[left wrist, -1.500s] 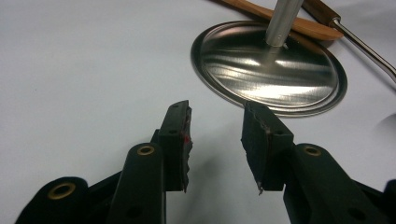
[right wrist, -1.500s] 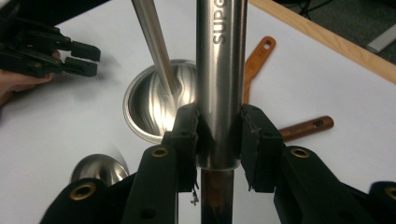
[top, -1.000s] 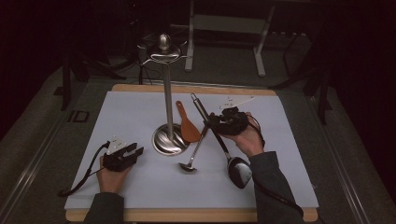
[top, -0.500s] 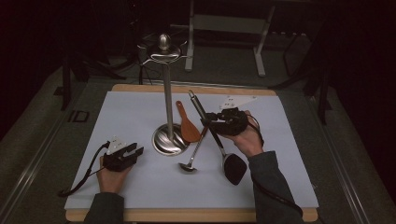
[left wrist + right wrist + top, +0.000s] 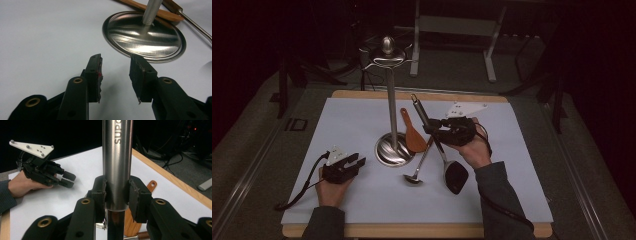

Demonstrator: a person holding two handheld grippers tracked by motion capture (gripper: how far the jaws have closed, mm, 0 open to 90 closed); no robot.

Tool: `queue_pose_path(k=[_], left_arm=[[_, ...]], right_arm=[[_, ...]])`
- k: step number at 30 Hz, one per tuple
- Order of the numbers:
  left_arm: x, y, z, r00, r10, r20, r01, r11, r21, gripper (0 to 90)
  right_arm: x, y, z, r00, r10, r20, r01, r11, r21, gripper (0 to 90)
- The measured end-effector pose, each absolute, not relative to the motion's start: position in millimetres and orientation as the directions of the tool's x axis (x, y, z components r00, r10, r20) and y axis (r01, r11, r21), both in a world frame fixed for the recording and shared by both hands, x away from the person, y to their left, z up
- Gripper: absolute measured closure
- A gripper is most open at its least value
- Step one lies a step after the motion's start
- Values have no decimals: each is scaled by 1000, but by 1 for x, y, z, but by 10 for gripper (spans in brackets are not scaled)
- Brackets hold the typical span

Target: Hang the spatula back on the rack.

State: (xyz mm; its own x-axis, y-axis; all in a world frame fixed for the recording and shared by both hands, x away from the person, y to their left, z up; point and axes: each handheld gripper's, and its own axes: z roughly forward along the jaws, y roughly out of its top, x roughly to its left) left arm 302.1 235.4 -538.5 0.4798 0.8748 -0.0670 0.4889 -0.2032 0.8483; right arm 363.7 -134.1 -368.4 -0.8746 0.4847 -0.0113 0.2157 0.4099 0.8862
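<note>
Overhead, the high view sets everything around the steel stand point(image 5: 391, 125), a slim polished pole with a knobbed, hooked top rising from a round mirror-bright base on the pale sheet that covers the wooden table point(image 5: 412, 231). Just right of that base lies a flat wooden spatula point(image 5: 413, 134), beside it a small metal ladle point(image 5: 418, 170), and right of those a long utensil point(image 5: 438, 145) with a tubular steel handle and a dark oval head; the right gripper point(image 5: 432, 127) clamps that handle partway along, lifting its upper end off the sheet. The left gripper point(image 5: 354, 162) rests left of the base, well apart from it. Closer in, the left gripper view shows that gripper's ribbed black pads point(image 5: 97, 72) standing apart with nothing between them, the brushed disc of the stand's base just ahead and the wooden spatula's edge behind its pole. Lastly, the right gripper view shows the smooth steel tube pinched between both pads point(image 5: 100, 192), letters stamped up its side, with the orange-brown spatula's holed end low behind it and the left gripper off to one side.
</note>
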Motion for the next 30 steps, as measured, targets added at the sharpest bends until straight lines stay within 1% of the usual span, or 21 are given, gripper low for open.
queue_pose_path(k=[6,19,30], left_arm=[[302,235,-538,480,875,-67,488,-203,849,619],[302,235,-538,479,875,-67,489,-203,848,618],[302,235,-538,480,875,-67,490,-203,848,618]], right_arm=[[361,-133,-365,-876,481,-23,194,396,898,693],[360,-133,-361,-880,475,-7,187,361,914,693],[358,-130,-353,-882,471,-15,165,338,926,693]])
